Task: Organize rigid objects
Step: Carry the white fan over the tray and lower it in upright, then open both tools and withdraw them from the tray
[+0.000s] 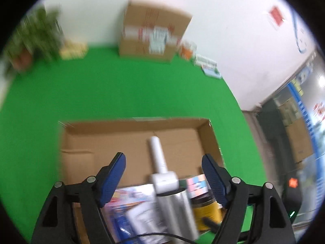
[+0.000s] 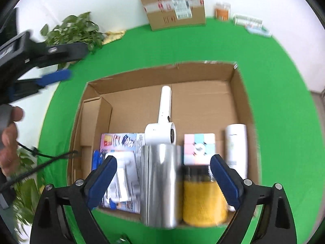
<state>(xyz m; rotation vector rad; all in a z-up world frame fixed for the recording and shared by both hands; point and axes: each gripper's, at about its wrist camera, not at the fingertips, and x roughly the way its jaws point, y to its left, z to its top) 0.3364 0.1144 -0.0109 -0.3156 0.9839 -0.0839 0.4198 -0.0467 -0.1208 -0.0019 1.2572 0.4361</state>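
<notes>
An open cardboard box (image 2: pixel 239 85) lies on the green cloth. Along its near side sit a blister pack (image 2: pixel 121 162), a silver cylinder (image 2: pixel 160 183), a yellow jar with a black lid (image 2: pixel 203 199), a pastel puzzle cube (image 2: pixel 200 148) and a white bottle (image 2: pixel 236 142). A white handheld device (image 2: pixel 162 130) lies behind the cylinder. My right gripper (image 2: pixel 163 158) hangs open above the cylinder and jar, its pads clear of both. My left gripper (image 1: pixel 164 156) is open too, over the same cylinder (image 1: pixel 176 213) and device (image 1: pixel 160 162), with nothing held.
A sealed carton (image 2: pixel 174 6) stands against the back wall, with an orange container (image 2: pixel 222 11) and flat packs (image 2: pixel 247 21) to its right. A leafy plant (image 2: pixel 75 30) is at the back left. A hand (image 2: pixel 8 138) and a black cable (image 2: pixel 40 162) are at the left edge.
</notes>
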